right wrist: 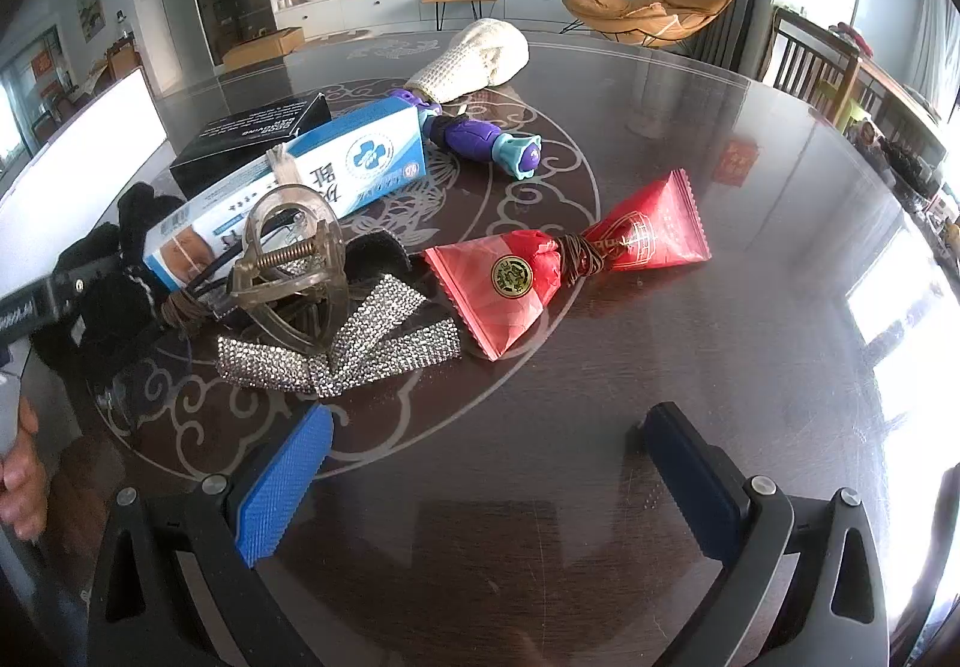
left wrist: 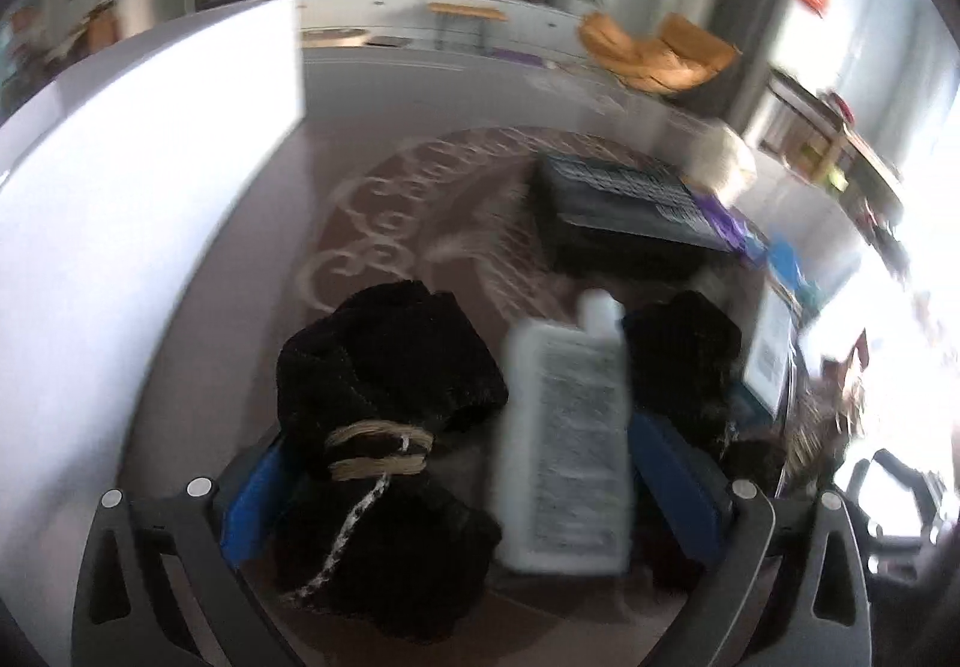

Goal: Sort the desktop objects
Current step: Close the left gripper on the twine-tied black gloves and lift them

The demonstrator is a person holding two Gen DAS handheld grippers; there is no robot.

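Left tool (left wrist: 474,493) clamps a white bottle (left wrist: 564,445) beside black gloves (left wrist: 384,427).
Right tool (right wrist: 486,475) gapes empty above the worktop (right wrist: 720,307); red pouch (right wrist: 564,265) lies just ahead.

- My left gripper (left wrist: 480,481) holds a white bottle (left wrist: 564,439) between its blue pads (left wrist: 672,481).
- A black glove (left wrist: 384,415), tied with string, lies beside it.
- A black box (left wrist: 624,205) stands further on the table (left wrist: 252,307).
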